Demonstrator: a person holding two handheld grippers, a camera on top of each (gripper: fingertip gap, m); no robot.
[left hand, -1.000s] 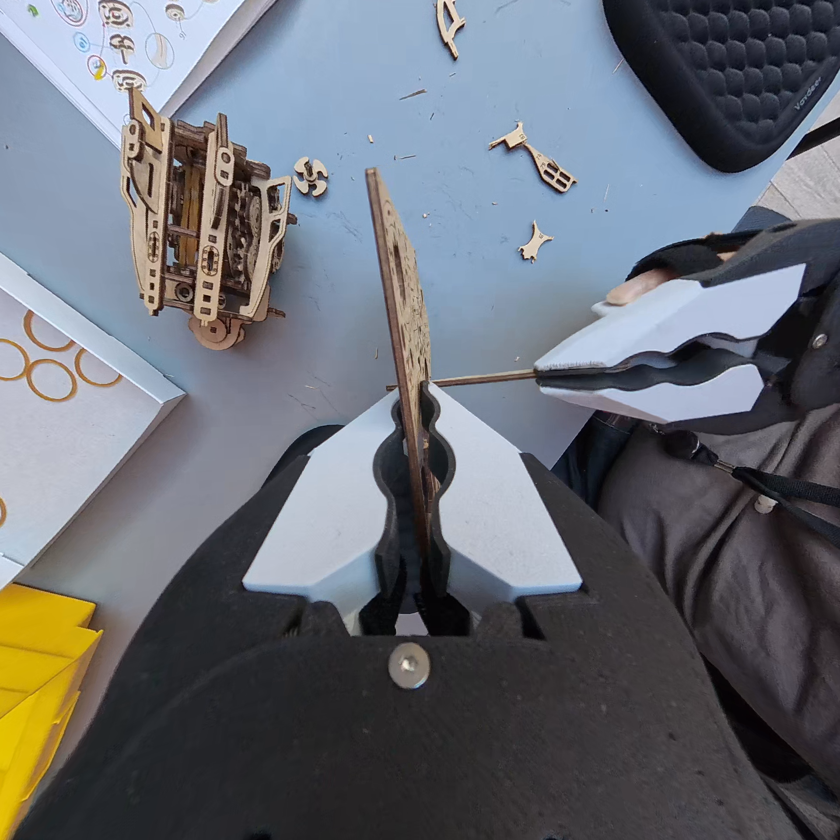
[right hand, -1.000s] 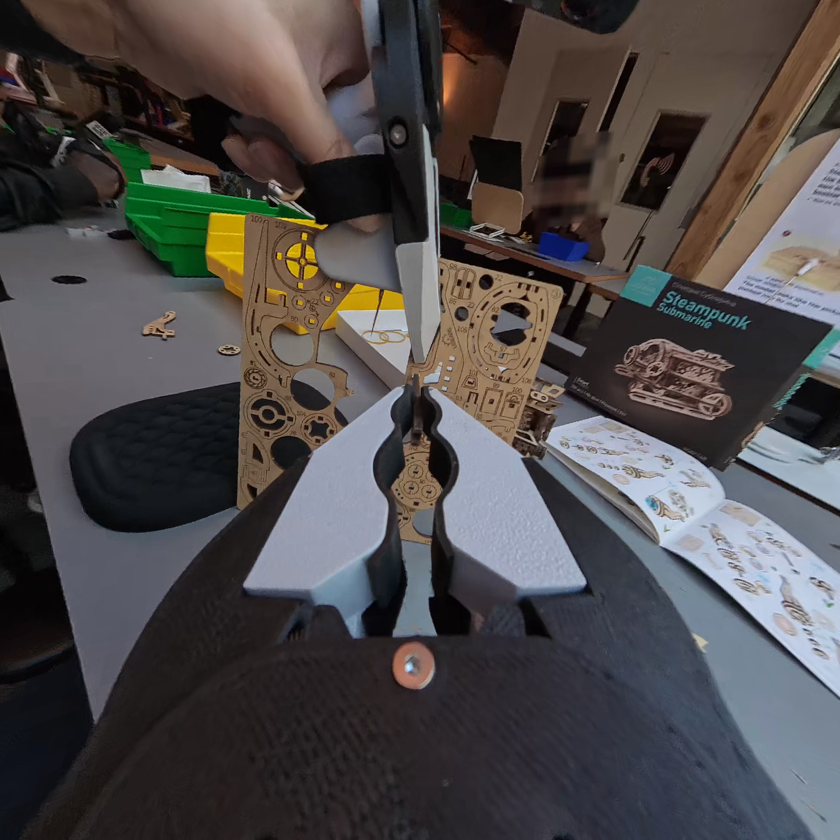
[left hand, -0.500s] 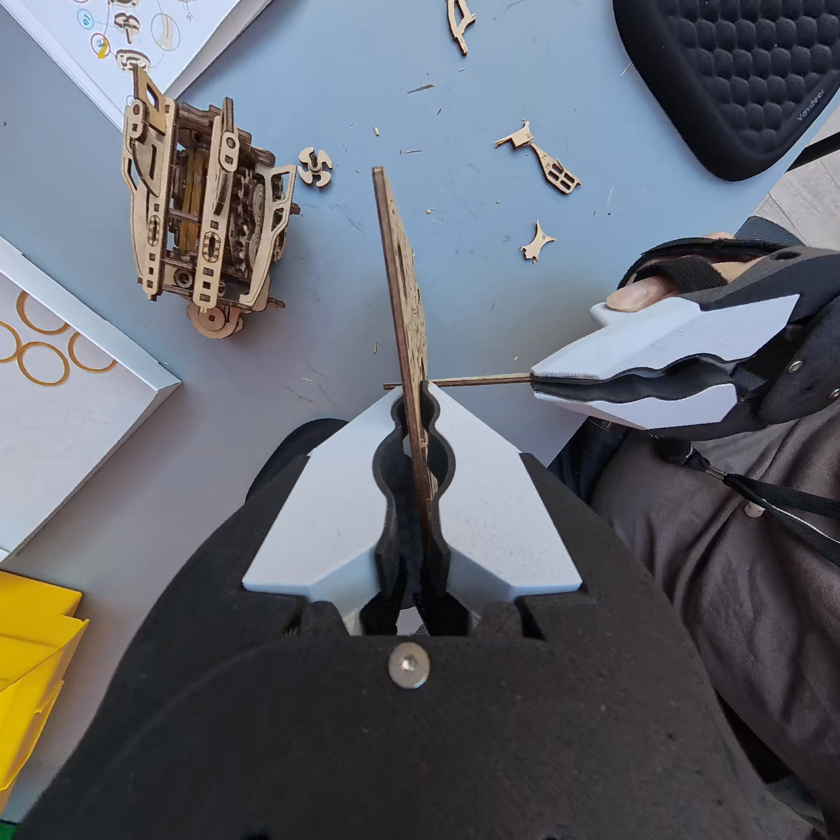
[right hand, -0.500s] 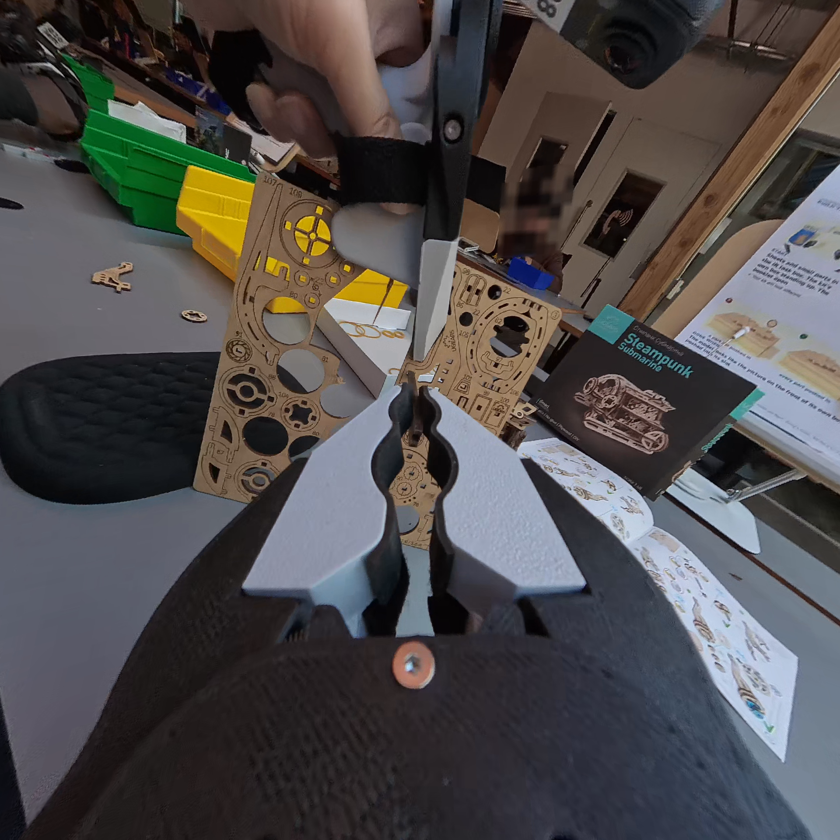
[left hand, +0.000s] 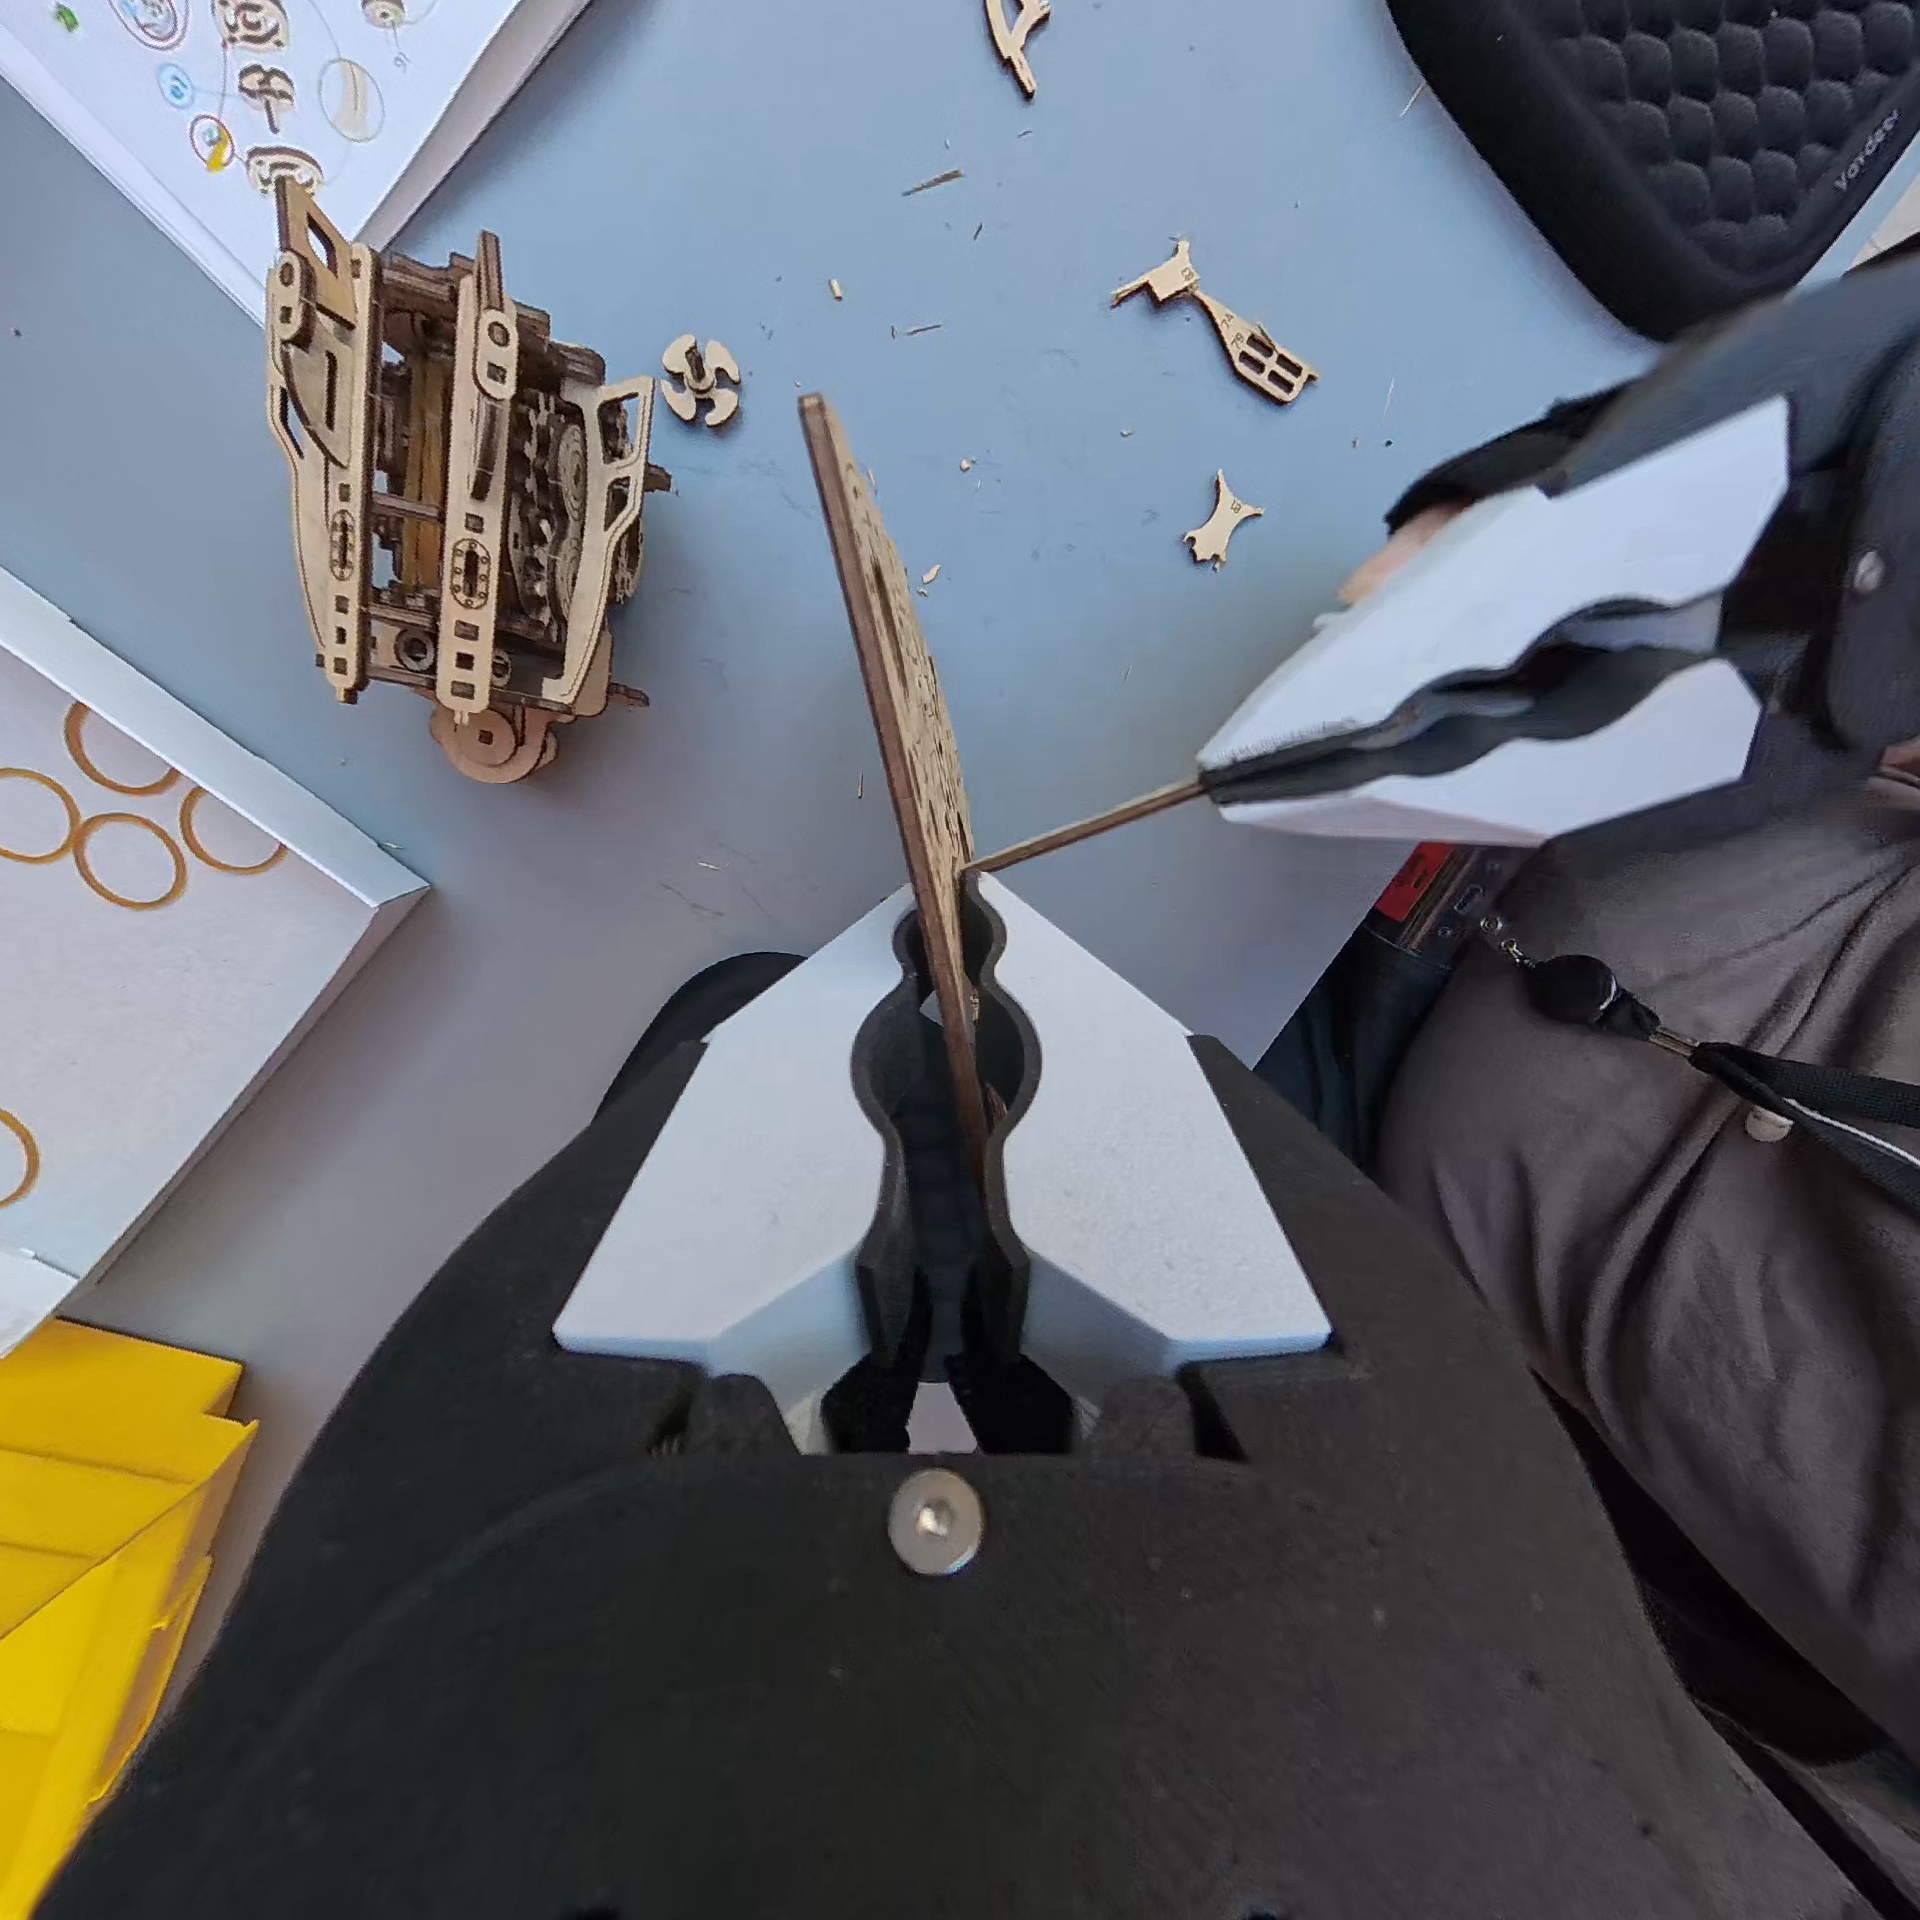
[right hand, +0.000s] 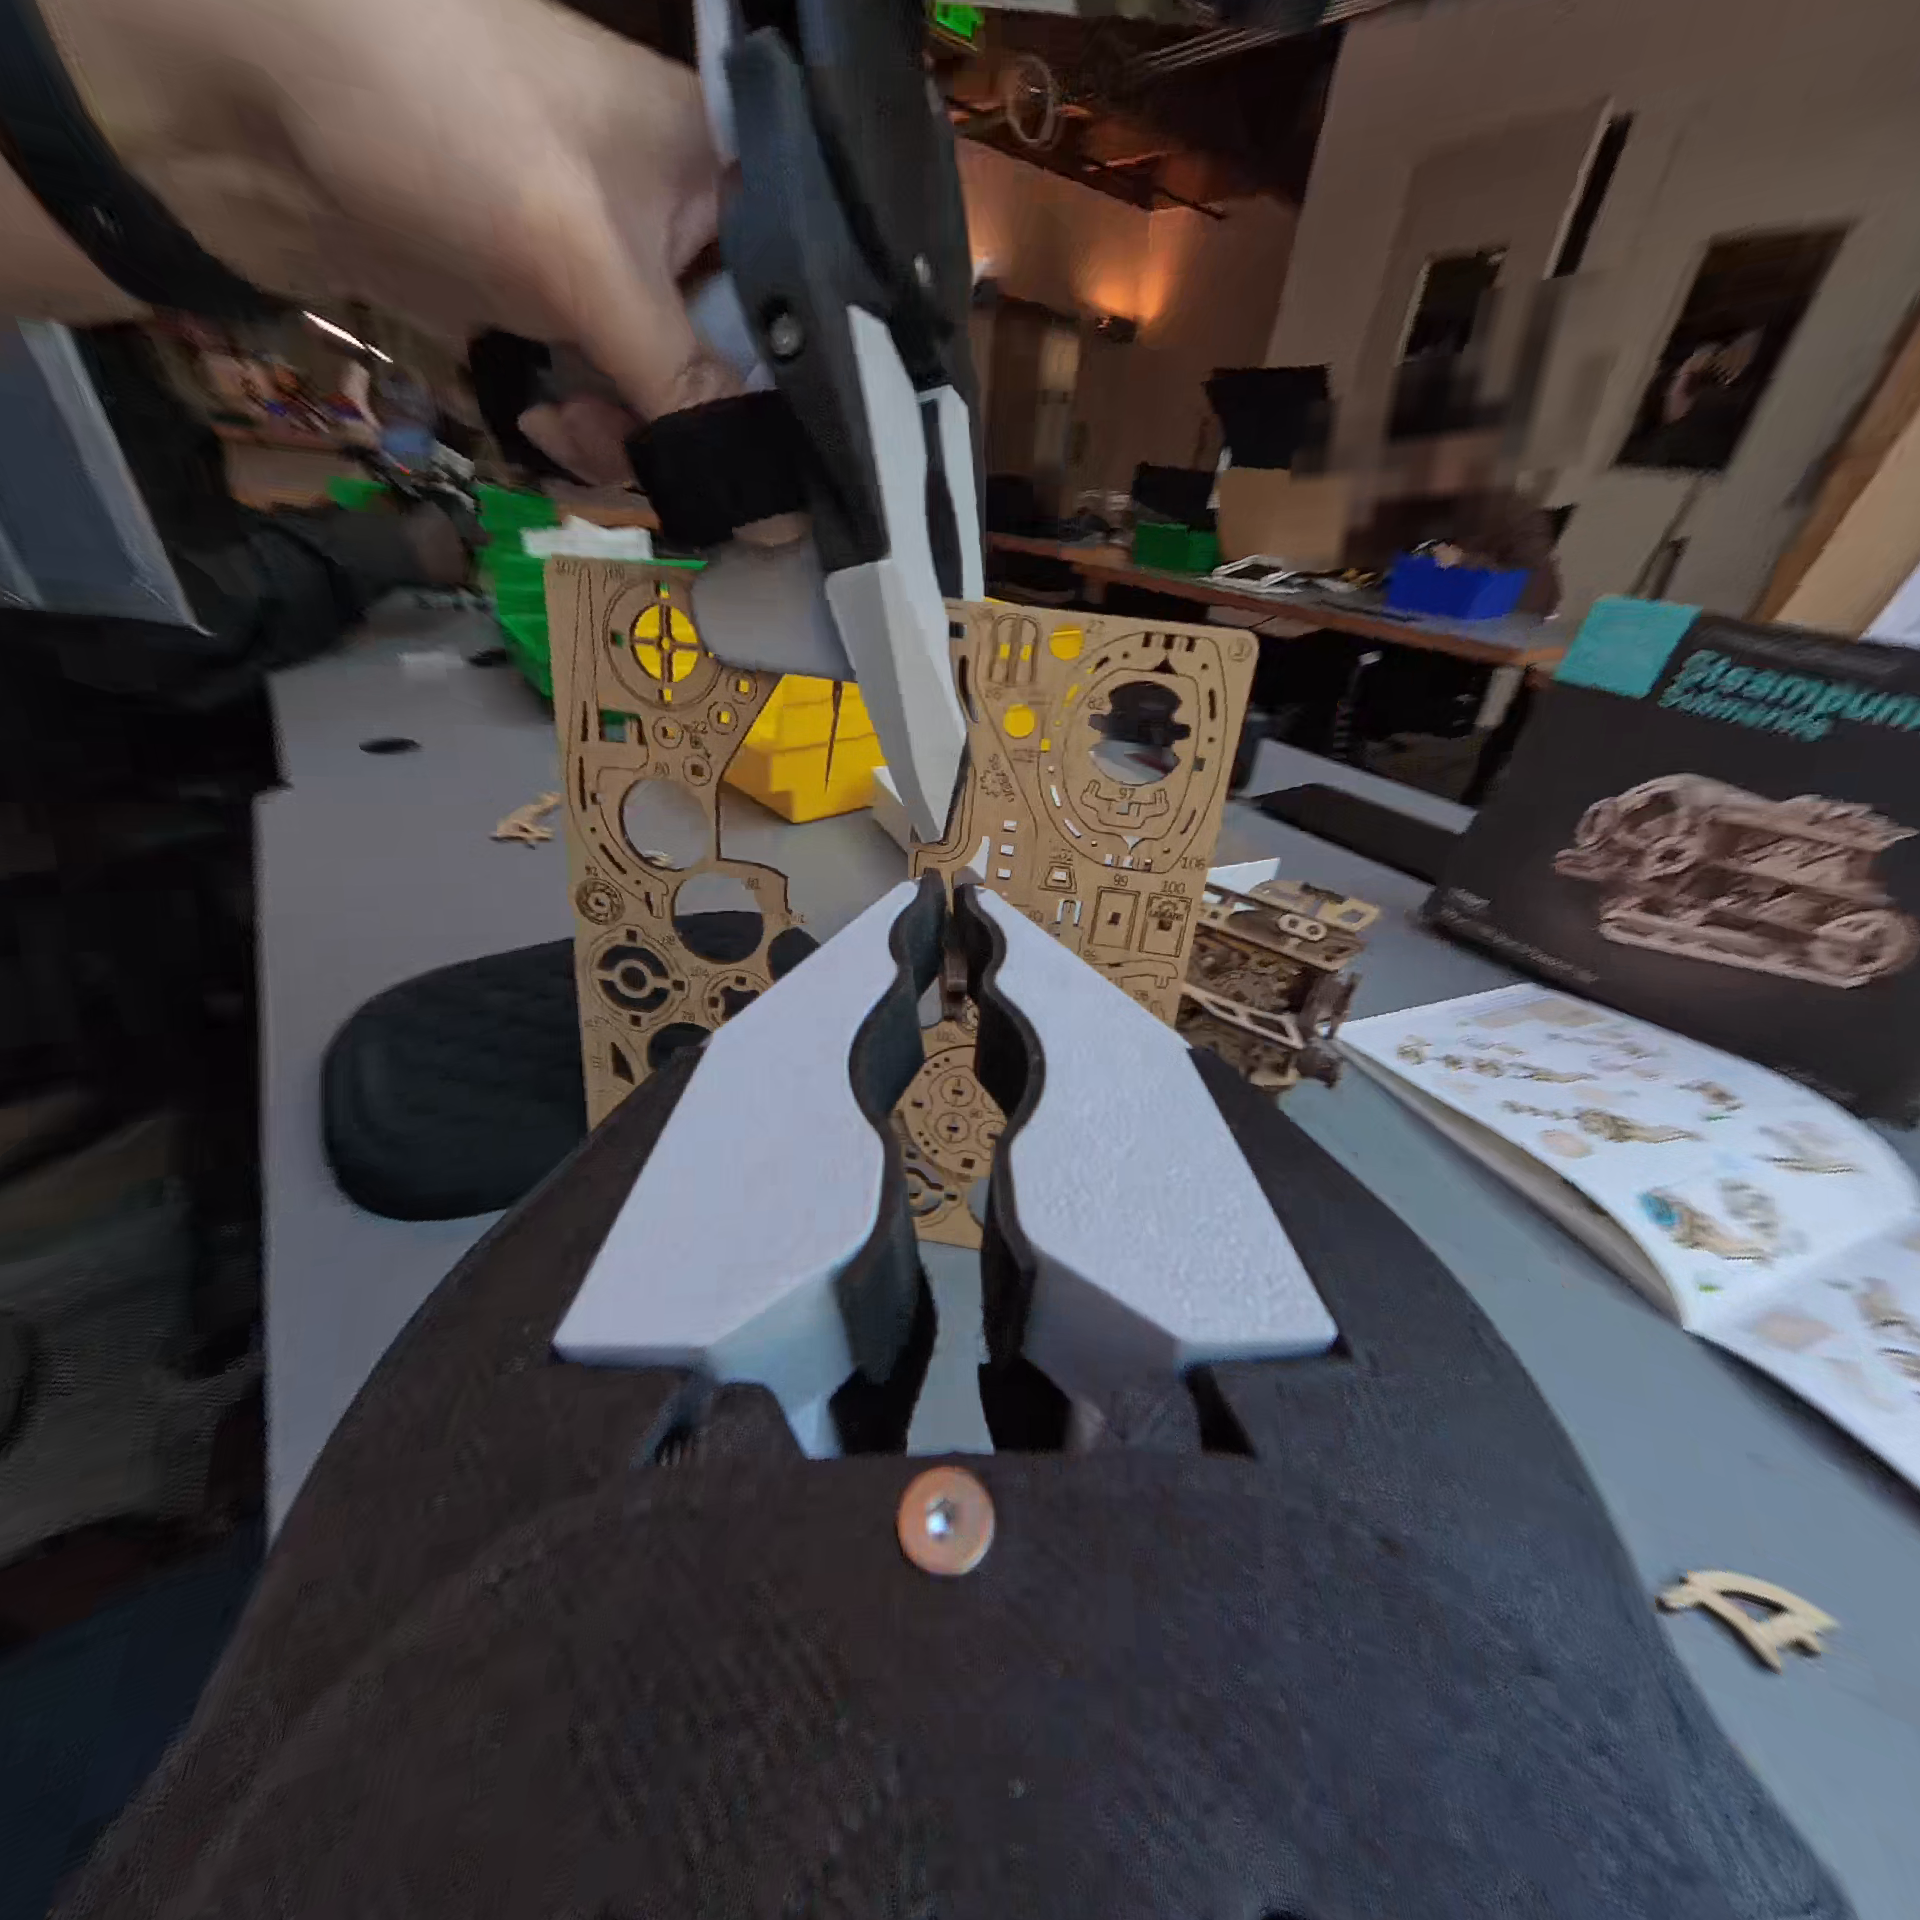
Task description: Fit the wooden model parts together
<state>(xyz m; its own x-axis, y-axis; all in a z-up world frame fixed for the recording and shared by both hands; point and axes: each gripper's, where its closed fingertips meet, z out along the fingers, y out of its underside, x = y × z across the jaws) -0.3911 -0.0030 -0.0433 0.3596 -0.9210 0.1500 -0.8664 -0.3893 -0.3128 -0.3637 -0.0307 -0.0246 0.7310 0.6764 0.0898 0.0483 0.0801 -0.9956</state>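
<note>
left tool (left hand: 940, 914) is clamped shut on the top edge of the plywood parts sheet (left hand: 894, 665), holding it upright on edge over the grey bench (left hand: 1039, 260). right tool (left hand: 1210, 784) is pinched shut on a thin wooden stick (left hand: 1081, 826) whose tip meets the sheet's face just beside the left tool.

largest first: the sheet looks light and stiff across its face but riddled with cut-outs, so i judge it snaps easily; grip it at a solid margin, as now. the half-built model (left hand: 457, 520), standing well apart, seems rigid yet delicate at its thin ribs; hold it by the side frames. the stick is slender and brittle; hold it short. loose small pieces (left hand: 1221, 332) are featherlight.
</note>
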